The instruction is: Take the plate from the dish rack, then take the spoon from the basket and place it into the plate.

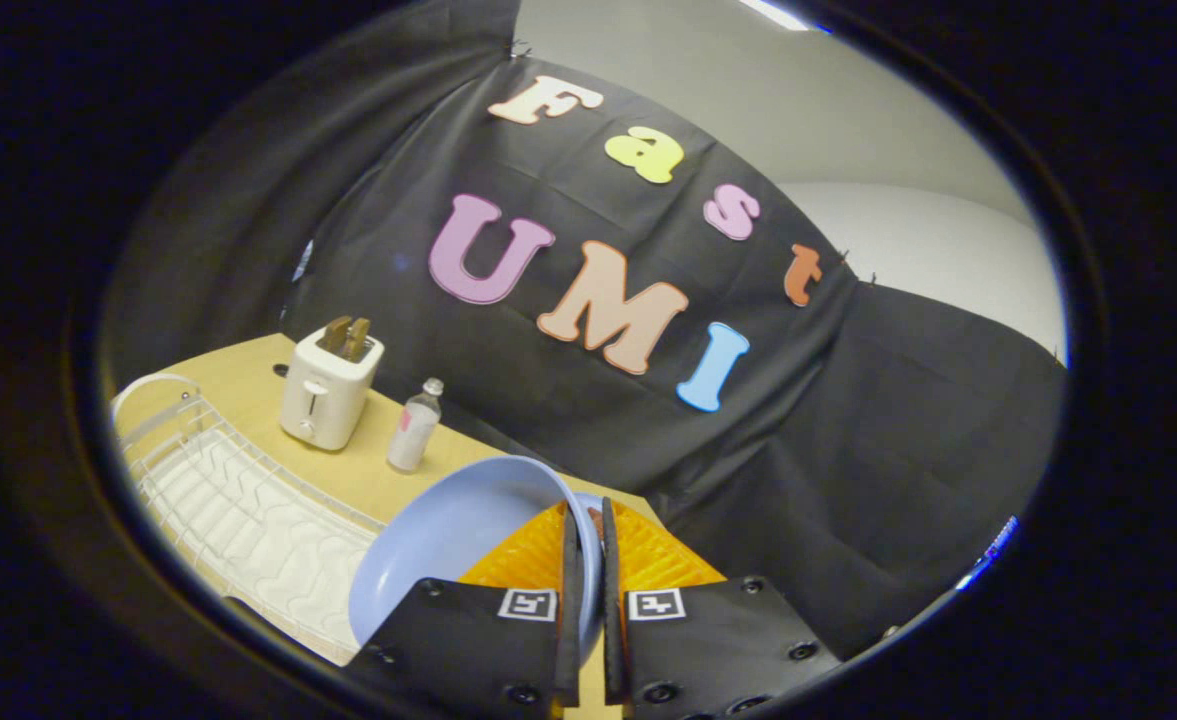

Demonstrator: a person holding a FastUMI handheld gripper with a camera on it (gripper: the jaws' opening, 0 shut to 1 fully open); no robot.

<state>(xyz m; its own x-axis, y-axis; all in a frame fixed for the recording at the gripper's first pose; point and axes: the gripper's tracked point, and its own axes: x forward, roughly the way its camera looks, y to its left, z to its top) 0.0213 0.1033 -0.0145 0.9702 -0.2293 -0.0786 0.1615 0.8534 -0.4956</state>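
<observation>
Above the wooden table [248,385], gripper [588,520] clamped on the blue plate's [448,540] rim (plate tilted), beside the dish rack [238,510].

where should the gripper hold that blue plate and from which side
By its thin rim, edge-on, as now: the gripper has both fingers pressed on the rim of the blue plate, one on each face. The plate stands tilted above the dish rack, so its edge faces the fingers. The wide bowl would not fit between them.

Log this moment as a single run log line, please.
gripper: shut on blue plate rim | plate: lifted, tilted, clear of white dish rack | orange basket: just beyond fingers | spoon: not yet picked
</observation>
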